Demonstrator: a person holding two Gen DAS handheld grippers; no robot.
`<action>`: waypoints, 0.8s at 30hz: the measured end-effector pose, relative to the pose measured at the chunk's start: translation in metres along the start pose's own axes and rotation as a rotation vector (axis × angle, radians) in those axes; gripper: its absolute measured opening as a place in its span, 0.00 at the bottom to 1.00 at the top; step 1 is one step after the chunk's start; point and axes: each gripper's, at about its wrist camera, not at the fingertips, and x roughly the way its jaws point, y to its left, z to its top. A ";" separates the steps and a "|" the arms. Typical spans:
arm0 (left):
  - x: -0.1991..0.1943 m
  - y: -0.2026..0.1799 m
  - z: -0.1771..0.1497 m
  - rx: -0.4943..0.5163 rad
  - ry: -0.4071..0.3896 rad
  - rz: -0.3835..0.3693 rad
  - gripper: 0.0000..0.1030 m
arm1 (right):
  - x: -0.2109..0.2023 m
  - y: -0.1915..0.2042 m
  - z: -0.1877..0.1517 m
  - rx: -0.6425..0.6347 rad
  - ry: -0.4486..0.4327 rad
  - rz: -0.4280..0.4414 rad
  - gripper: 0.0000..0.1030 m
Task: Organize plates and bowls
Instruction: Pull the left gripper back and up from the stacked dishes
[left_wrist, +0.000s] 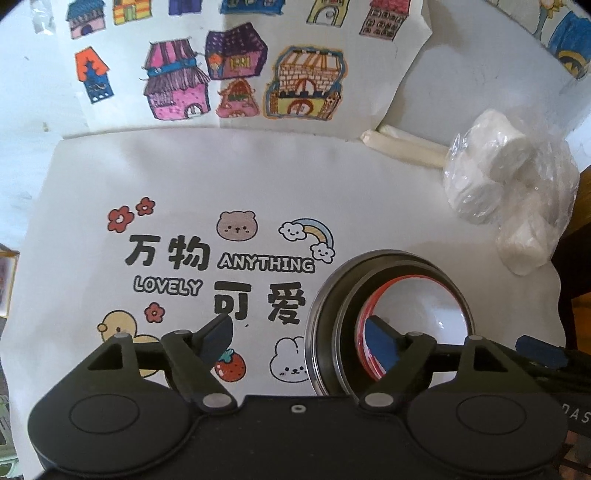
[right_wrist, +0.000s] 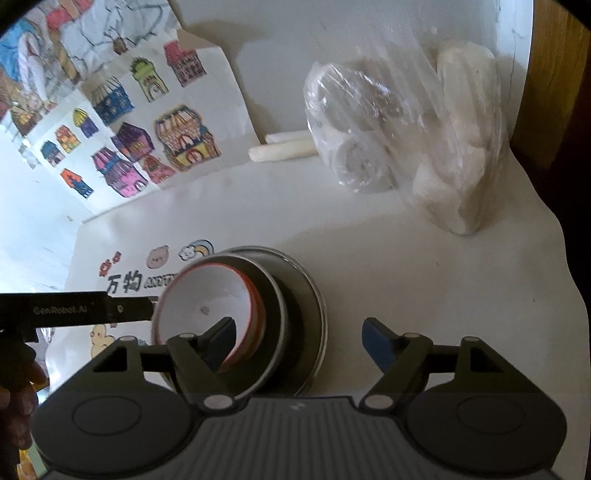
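While bowls (right_wrist: 236, 317) sit nested, bagged rolls (right_wrist: 406, 147) lie well behind.

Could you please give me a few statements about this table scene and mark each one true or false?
1. The red-rimmed bowl sits nested inside the grey bowl. True.
2. The left gripper is clamped on the bowls. False: its jaws stand open, pressing on nothing.
3. A clear plastic bag of white rolls lies beyond the bowls. True.
4. The tablecloth is plain, with no print. False: it bears cartoon animals and the words ANYTHING and LOVELY.
5. The right gripper has its jaws open. True.
6. The bowls lie scattered apart across the table. False: they form one nested stack.
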 end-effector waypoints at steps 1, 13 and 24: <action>-0.004 0.000 -0.002 -0.005 -0.010 0.002 0.79 | -0.004 0.000 -0.001 -0.005 -0.013 0.012 0.81; -0.070 -0.007 -0.051 -0.064 -0.186 -0.009 0.99 | -0.059 0.002 -0.020 -0.084 -0.110 0.119 1.00; -0.123 -0.002 -0.101 -0.097 -0.318 -0.032 0.99 | -0.108 0.012 -0.055 -0.108 -0.208 0.145 1.00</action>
